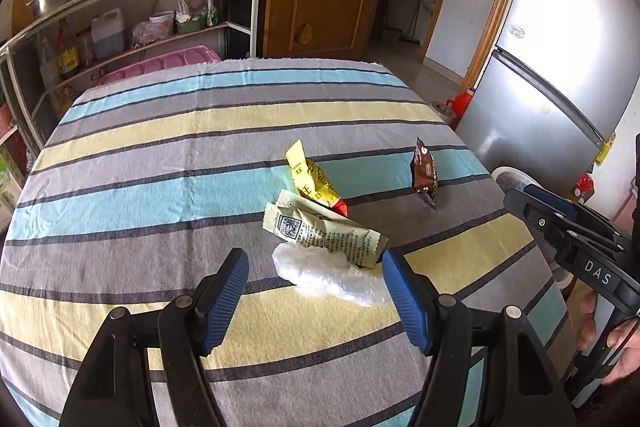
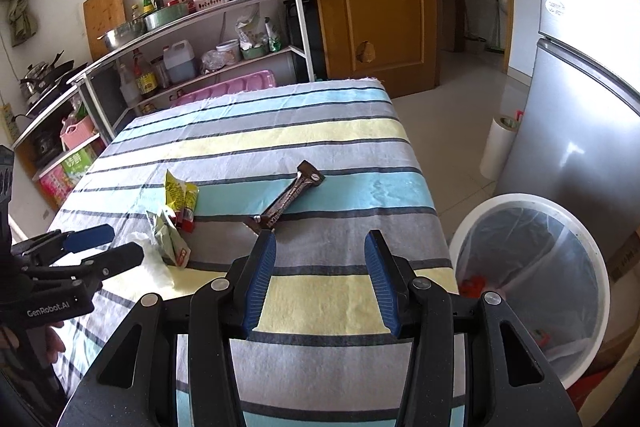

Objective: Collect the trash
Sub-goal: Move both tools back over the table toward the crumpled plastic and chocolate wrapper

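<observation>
Nearest the left gripper (image 1: 314, 291), whose jaws stand apart and hold nothing, a white crumpled wad (image 1: 328, 277) lies on the striped counter (image 1: 160, 195), partly between the blue pads and touching the right-hand one. To take it cleanly, shift a little toward that side so the wad is centred, sink until the pads straddle it, then close gently; it looks soft and will likely squash.

Just beyond it lies a pale printed wrapper (image 1: 324, 231), with a yellow packet (image 1: 312, 179) behind; keep the tips clear of both.

The right gripper (image 2: 320, 267) is also open and empty, with the brown bar wrapper (image 2: 288, 201) just ahead of its left pad. The lined white bin (image 2: 532, 279) stands on the floor to its right, below the counter edge.
</observation>
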Available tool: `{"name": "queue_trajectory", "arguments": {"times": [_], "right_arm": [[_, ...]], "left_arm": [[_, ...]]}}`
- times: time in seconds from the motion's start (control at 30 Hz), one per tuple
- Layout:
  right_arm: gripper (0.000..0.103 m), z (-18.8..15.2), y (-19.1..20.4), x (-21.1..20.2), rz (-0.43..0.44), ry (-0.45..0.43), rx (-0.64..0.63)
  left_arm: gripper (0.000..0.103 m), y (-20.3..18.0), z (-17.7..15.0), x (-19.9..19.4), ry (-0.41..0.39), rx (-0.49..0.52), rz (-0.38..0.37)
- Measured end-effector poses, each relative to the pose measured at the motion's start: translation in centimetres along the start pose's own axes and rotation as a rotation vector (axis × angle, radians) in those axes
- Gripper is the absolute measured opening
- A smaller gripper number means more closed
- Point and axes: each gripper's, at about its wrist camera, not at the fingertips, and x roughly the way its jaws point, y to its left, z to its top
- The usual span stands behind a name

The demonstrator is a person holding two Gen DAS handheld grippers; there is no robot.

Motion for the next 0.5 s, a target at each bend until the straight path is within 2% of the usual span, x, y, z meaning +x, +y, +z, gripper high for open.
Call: {"name": "queue_trajectory", "arguments": {"times": [0.17,0.27,0.37,0.5], "right_arm": [[0.047,0.2,0.4,0.7,0.01,0.015,-0.001],[0.047,0.4,0.6,1.1,0.01,0.022,-0.006],[0.047,0.6,0.7,1.4,0.009,0.029,-0.009],[0.047,0.9,1.2,1.8,0.02,0.035,-0.015]], "left_arm": [[0.07,-1.3,-0.5,1.4,0.033,0.031,-0.012],[0.07,-1.5,-0.7,1.9,0.04,0.048,0.03],[0.07,-0.8,-0.8,2.1,0.057,0.034,0.041],[0.07,0.5,-0.8,1.4,0.041,0.034,0.09]]}}
